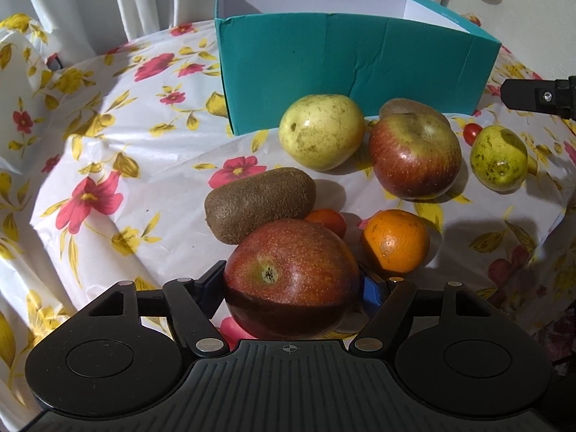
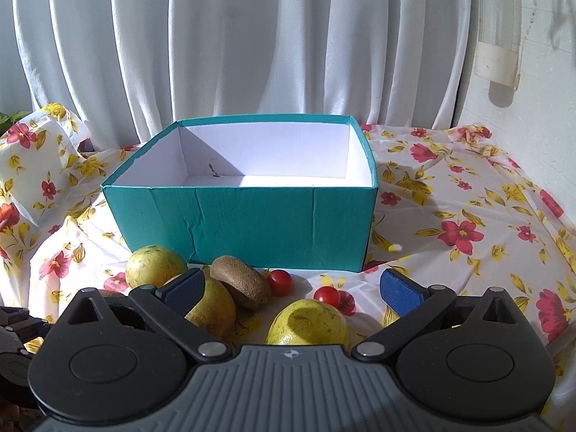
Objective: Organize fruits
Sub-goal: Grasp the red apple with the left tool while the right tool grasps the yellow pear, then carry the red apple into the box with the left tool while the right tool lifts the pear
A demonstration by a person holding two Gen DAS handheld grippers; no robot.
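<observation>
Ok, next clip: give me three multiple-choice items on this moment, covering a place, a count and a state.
1. Which fruit sits between the left gripper's fingers?
A. kiwi
B. red apple
C. orange

2. How many red apples show in the left wrist view?
A. one
B. two
C. four

3. How do the right gripper's jaws stand?
A. wide apart, gripping nothing
B. shut on a kiwi
C. shut on the box rim

Answers:
1. B: the left gripper has a finger on each side of the red apple.
2. B: that one, plus the second apple nearer the teal box.
3. A: the right gripper has its blue pads far apart, touching no fruit.
</observation>
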